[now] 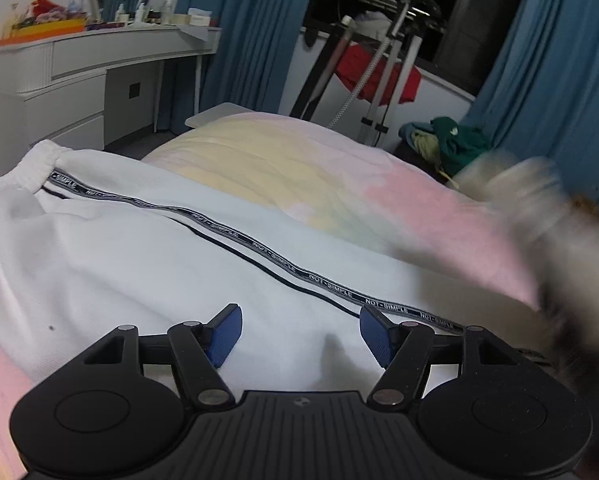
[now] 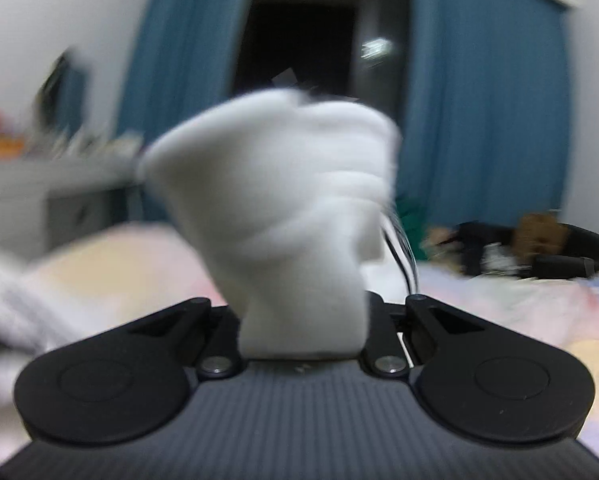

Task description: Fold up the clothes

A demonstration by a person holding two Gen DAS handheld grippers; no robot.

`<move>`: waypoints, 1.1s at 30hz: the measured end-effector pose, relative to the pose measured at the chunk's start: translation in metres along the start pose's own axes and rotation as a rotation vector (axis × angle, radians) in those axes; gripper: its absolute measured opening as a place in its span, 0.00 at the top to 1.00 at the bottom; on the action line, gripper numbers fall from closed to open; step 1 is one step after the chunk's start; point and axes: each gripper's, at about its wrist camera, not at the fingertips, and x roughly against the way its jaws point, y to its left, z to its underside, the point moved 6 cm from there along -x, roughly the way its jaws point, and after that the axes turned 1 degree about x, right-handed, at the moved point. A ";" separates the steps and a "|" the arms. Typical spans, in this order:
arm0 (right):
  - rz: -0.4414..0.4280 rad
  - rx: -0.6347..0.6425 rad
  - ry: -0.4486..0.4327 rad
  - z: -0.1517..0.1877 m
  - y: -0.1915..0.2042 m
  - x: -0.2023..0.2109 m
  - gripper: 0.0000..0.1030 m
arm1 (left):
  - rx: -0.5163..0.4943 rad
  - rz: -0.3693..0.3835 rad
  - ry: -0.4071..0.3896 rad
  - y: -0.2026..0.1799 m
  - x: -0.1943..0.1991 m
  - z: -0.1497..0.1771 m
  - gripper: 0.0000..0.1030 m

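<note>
White trousers (image 1: pixel 139 248) with a black-and-grey lettered side stripe (image 1: pixel 259 244) lie across the bed, waistband at the far left. My left gripper (image 1: pixel 301 332) is open, its blue pads (image 1: pixel 225 334) just above the white cloth, holding nothing. In the right wrist view my right gripper (image 2: pixel 303 320) is shut on a bunched end of the white trousers (image 2: pixel 283 208), lifted above the bed; the cloth hides its fingertips. The right gripper shows as a blur (image 1: pixel 539 208) at the right of the left wrist view.
The bed has a pastel pink and yellow cover (image 1: pixel 299 160). A white dresser (image 1: pixel 79 76) stands at the back left. A metal rack with red cloth (image 1: pixel 379 68) and a pile of green clothes (image 1: pixel 455 140) stand beyond the bed. Blue curtains (image 2: pixel 479 100) hang behind.
</note>
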 end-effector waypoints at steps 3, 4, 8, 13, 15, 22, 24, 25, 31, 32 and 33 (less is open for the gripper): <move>-0.081 0.154 0.107 0.045 0.045 -0.011 0.85 | 0.027 -0.001 0.006 0.006 0.001 -0.002 0.35; -0.093 0.188 0.136 0.058 0.053 -0.014 0.85 | 0.037 0.000 0.008 0.008 0.001 -0.002 0.35; -0.112 0.122 0.145 0.057 0.039 -0.019 0.85 | 0.047 0.002 0.004 0.010 0.001 -0.004 0.35; -0.149 0.081 0.117 0.033 0.051 -0.012 0.84 | 0.030 0.025 -0.033 0.003 0.010 -0.006 0.36; -0.174 0.117 0.094 0.031 0.068 -0.012 0.84 | 0.014 0.010 -0.071 0.003 0.015 -0.010 0.36; -0.290 0.040 0.151 0.026 0.077 -0.027 0.62 | 0.030 0.034 -0.090 0.002 0.016 -0.014 0.35; -0.366 -0.015 0.187 0.018 0.076 -0.021 0.41 | 0.028 0.047 -0.105 0.000 0.018 -0.017 0.35; -0.401 -0.043 0.195 0.015 0.074 -0.014 0.34 | 0.025 0.056 -0.112 -0.001 0.020 -0.017 0.35; -0.506 -0.185 0.252 -0.002 0.043 0.037 0.24 | -0.018 0.149 -0.144 -0.018 0.037 -0.014 0.34; -0.510 -0.221 0.263 -0.006 0.031 0.043 0.24 | -0.033 0.170 -0.154 -0.022 0.041 -0.012 0.33; -0.522 -0.266 0.268 -0.009 0.018 0.048 0.24 | -0.051 0.188 -0.162 -0.028 0.044 -0.010 0.32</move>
